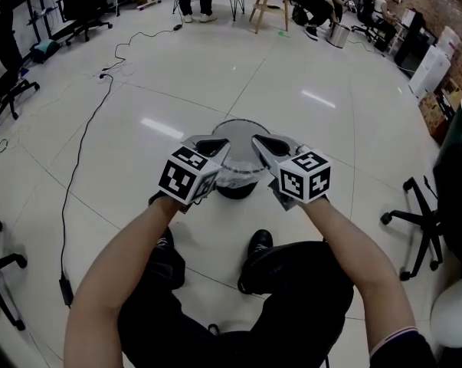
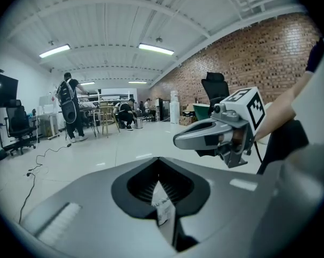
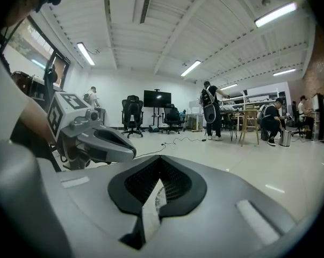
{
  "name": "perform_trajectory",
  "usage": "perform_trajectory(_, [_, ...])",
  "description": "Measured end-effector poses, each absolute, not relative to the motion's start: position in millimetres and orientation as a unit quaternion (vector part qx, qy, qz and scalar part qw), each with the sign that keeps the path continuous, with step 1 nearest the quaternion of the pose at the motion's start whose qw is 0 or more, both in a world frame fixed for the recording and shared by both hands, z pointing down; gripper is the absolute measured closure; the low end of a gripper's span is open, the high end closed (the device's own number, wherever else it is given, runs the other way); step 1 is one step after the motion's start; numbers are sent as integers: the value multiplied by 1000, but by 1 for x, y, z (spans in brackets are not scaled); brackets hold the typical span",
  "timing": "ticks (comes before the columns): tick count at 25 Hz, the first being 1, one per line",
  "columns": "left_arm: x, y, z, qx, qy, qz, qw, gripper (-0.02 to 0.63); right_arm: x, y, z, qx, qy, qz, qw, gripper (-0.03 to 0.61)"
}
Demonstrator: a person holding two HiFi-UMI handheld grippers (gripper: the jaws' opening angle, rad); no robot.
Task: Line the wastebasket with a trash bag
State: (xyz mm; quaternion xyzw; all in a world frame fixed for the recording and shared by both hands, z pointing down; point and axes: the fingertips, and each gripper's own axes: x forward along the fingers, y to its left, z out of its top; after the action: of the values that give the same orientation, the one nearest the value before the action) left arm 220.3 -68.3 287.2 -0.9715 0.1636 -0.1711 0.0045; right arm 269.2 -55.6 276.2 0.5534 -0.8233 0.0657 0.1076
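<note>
**A:** What does the head view show?

**B:** The wastebasket [image 1: 235, 193] stands on the tiled floor [image 1: 215, 67], just ahead of the person's shoes [image 1: 257, 245]. The left gripper [image 1: 214, 146] and the right gripper [image 1: 267, 144] hang side by side over the basket's near rim, with their tips angled inward. Pale film of the trash bag [image 1: 237, 177] is bunched between the two marker cubes, draped over the near side of the basket. A black cable [image 1: 83, 152] trails across the floor on the left.

**A:** And the left gripper view?

**B:** The left gripper's fingers [image 2: 132, 192] are clenched on a thin white strip of the trash bag [image 2: 163, 204]. The strip runs down through the seam between them. The right gripper [image 2: 183, 140] shows just beyond, up and to the right, in front of a brick wall [image 2: 247, 58].

**A:** The right gripper view?

**B:** It is much the same. The right gripper's fingers [image 3: 127, 190] are pressed together, and a white strip of the trash bag [image 3: 151, 214] is caught in the seam. The left gripper [image 3: 127, 152] sits close by on the left, with its cube above it. People [image 3: 210, 109] stand at tables well back across the room.
</note>
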Motion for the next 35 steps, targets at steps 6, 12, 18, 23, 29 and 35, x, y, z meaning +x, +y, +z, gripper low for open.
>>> perform_trajectory(6, [231, -59, 281, -973, 161, -162, 17, 603, 276, -47, 269, 556, -824, 58, 96, 577])
perform_trajectory(12, [240, -57, 276, -975, 157, -156, 20, 603, 280, -45, 268, 557, -823, 55, 96, 578])
perform_trajectory(18, [242, -59, 277, -974, 162, -156, 19, 601, 280, -43, 269, 553, -825, 50, 103, 578])
perform_trajectory(23, [241, -60, 275, -974, 165, -153, 19, 602, 279, -42, 268, 552, -826, 46, 102, 578])
perform_trajectory(29, [239, -63, 273, -974, 170, -149, 16, 601, 279, -43, 266, 552, -826, 44, 104, 578])
perform_trajectory(35, [240, -64, 270, -974, 172, -145, 15, 602, 278, -42, 266, 551, -827, 42, 106, 578])
